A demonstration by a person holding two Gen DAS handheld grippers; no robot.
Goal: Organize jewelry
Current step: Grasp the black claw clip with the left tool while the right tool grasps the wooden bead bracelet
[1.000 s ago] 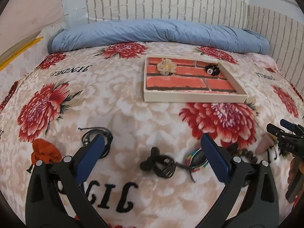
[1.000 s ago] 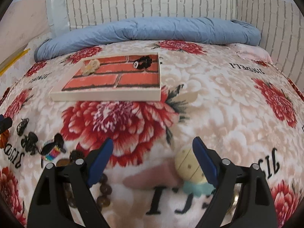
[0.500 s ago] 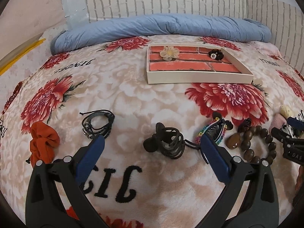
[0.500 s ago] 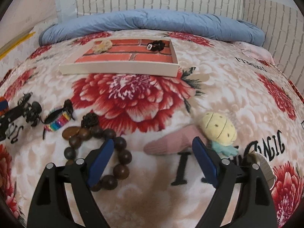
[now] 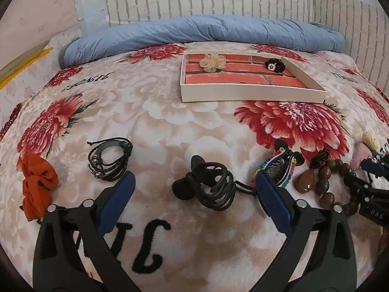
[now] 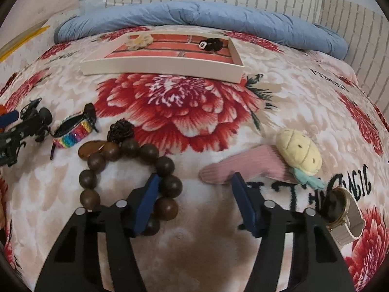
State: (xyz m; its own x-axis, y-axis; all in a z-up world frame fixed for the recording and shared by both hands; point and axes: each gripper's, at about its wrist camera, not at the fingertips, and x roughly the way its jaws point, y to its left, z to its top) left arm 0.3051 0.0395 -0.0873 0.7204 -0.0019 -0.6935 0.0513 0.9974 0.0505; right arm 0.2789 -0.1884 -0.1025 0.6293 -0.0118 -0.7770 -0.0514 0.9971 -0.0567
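Left hand-held gripper (image 5: pixel 193 187) is spread wide, its blue-padded fingers (image 5: pixel 116 200) pointing forward and gripping nothing. Right hand-held gripper (image 6: pixel 194 200) is likewise parted – narrower gap – black frames low in each wrist view, fingers level.

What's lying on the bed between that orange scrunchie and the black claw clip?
A coiled black cord bracelet lies between the orange scrunchie and the black claw clip, apart from both; the left wrist view shows it.

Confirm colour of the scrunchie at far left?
Orange-red; the scrunchie lies on the floral blanket, clearest in the left wrist view.
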